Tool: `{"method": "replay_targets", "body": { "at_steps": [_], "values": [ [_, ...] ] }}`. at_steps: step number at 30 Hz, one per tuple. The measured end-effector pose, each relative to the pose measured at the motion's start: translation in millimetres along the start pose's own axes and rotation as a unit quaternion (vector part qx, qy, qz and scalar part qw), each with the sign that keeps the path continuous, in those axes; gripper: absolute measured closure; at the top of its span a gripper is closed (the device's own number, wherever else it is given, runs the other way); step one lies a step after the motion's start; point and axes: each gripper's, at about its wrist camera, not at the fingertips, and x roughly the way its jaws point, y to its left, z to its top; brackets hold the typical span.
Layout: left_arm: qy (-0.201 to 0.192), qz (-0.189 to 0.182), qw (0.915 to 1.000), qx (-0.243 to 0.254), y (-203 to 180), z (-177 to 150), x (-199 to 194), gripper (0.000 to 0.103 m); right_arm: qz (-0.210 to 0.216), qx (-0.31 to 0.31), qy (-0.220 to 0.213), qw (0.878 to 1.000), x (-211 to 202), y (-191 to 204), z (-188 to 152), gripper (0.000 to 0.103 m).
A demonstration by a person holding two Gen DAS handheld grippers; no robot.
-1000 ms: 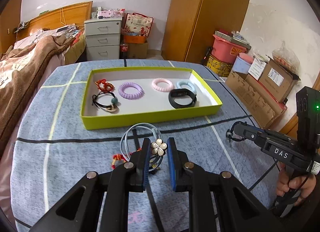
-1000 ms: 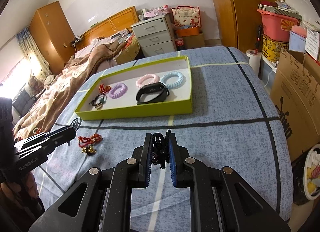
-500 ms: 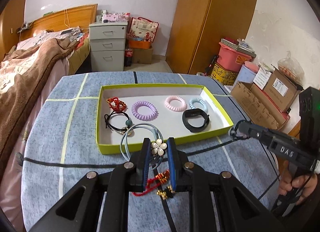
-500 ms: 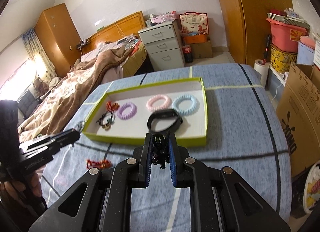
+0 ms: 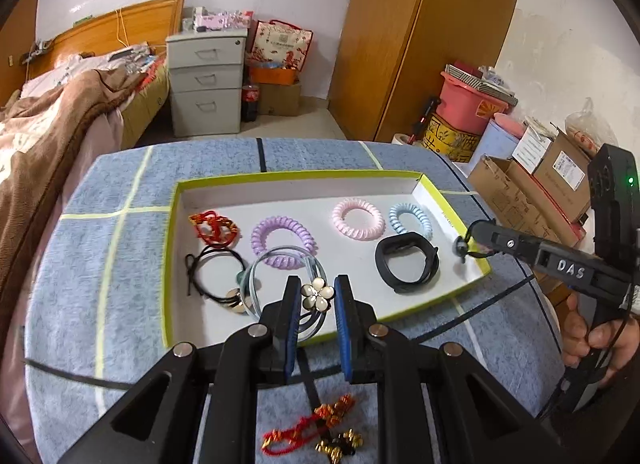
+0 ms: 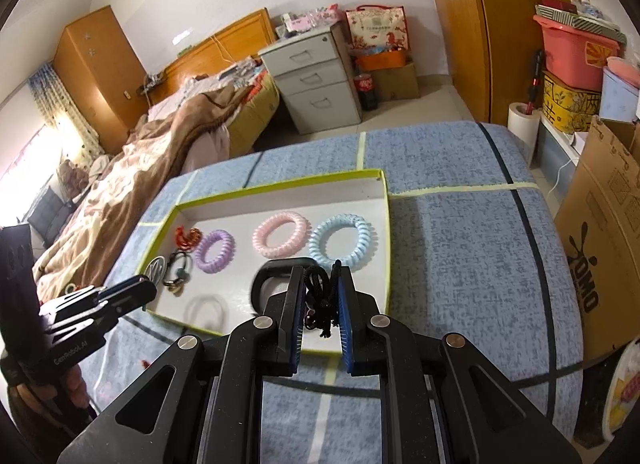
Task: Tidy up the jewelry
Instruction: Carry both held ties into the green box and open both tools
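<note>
A green-rimmed white tray (image 5: 169, 264) (image 6: 387, 240) holds a red knot (image 5: 214, 228), purple (image 5: 282, 242), pink (image 5: 358, 220) and blue (image 5: 411, 220) coil ties, a black band (image 5: 406, 262) and a black beaded tie (image 5: 216, 278). My left gripper (image 5: 317, 292) is shut on a pale blue hair tie with a flower charm (image 5: 316, 296), hanging over the tray's near edge. My right gripper (image 6: 318, 296) is shut on a black cord (image 6: 322, 300) above the tray's near right corner. A red cord bracelet with gold bells (image 5: 316, 430) lies on the cloth under my left gripper.
The tray sits on a table with a blue checked cloth (image 6: 460, 232). A bed (image 6: 160, 160) lies to the left, grey drawers (image 5: 206, 84) stand behind the table, and cardboard boxes (image 6: 600, 248) line the right edge. A hand (image 5: 588, 336) holds the right gripper's handle.
Both grippers moved forward over the tray's near edge, each keeping its load. The red bracelet, earlier ahead of the left fingers, now lies beneath them.
</note>
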Motion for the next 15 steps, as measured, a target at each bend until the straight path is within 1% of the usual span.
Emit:
{"method": "replay_targets", "body": {
  "at_steps": [7, 15],
  "values": [
    [0.017, 0.0, 0.9998, -0.006, 2, 2, 20, 0.086, 0.005, -0.011, 0.025, 1.0, 16, -3, -2, 0.087],
    [0.038, -0.001, 0.9992, -0.012, 0, 0, 35, 0.085, -0.029, -0.036, 0.041, 0.998, 24, -3, -5, 0.087]
  ]
}}
